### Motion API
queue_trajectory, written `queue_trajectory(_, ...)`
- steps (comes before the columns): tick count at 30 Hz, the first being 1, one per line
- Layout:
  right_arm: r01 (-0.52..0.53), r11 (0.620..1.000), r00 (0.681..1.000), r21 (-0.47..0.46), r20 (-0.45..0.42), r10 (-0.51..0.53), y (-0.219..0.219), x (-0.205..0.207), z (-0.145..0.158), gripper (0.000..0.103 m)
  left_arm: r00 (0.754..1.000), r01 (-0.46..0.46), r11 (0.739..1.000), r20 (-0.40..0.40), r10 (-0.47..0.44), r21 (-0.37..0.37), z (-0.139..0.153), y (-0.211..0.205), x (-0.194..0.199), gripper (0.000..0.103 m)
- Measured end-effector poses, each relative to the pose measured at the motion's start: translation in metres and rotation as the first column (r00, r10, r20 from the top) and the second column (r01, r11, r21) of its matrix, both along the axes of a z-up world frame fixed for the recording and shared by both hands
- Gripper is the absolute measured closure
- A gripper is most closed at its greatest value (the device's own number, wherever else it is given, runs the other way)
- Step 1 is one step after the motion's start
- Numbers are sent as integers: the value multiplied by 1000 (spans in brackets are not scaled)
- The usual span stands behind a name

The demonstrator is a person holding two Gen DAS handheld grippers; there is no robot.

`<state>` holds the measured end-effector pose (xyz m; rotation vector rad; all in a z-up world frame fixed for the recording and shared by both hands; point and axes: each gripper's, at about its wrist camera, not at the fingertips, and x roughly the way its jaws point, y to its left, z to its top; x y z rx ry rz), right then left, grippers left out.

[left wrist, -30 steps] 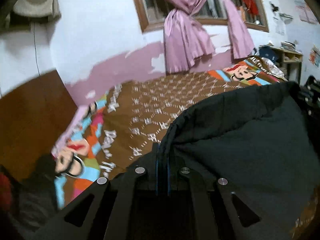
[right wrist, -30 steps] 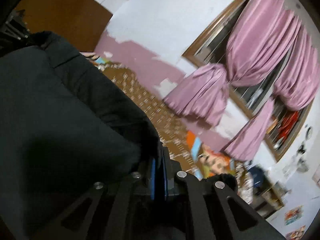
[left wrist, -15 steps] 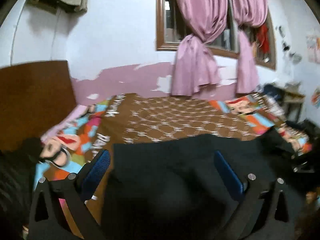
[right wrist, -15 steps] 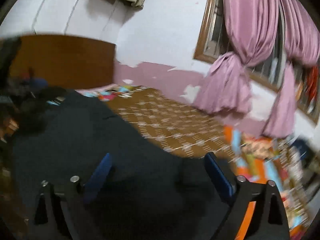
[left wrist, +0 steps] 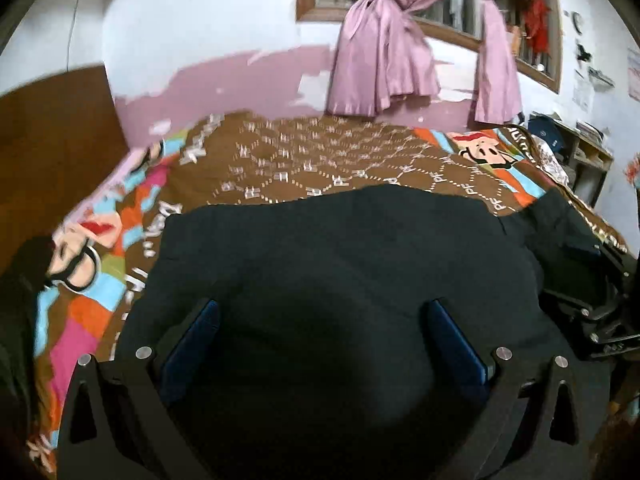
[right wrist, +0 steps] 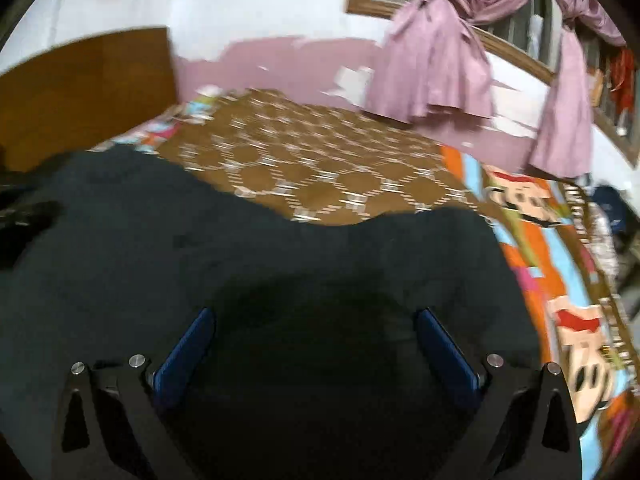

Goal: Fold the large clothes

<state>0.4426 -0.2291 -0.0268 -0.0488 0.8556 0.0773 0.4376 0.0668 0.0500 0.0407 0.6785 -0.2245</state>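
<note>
A large black garment [left wrist: 340, 264] lies spread flat on the bed, also seen in the right wrist view [right wrist: 260, 264]. My left gripper [left wrist: 324, 320] is open and empty, with its blue pads [left wrist: 196, 332] over the garment's near left part. My right gripper [right wrist: 316, 328] is open and empty, with its blue pads [right wrist: 440, 340] over the garment's near right part. The right gripper's black frame shows at the right edge of the left wrist view [left wrist: 600, 312].
The bed has a brown patterned cover with bright cartoon borders [left wrist: 320, 160]. A wooden headboard [left wrist: 48, 128] stands at the left. Pink curtains [left wrist: 384, 56] hang at the window on the far wall. A shelf with clutter [left wrist: 576, 148] stands at the far right.
Both grippers were shut on the garment's edge a second ago and have opened and let it go. The garment has dropped flat onto the bed.
</note>
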Motion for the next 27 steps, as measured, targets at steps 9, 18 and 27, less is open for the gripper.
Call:
queue_trajectory(9,30,977,999,213,-41,-22,-25,2,-24,0,997,8,995,-69,-15,-104,-28,18,20,1)
queue_trajectory(18,33,961,999,276,-51,-20,-32,6,-33,0,998,15,986,-62,-25,-165,-32,25,18,1)
queue_trajectory(27,33,956,999,292,-27,-26,-33,2,-33,0,998,14,987,-57,-24,-161,-32,24,18,1)
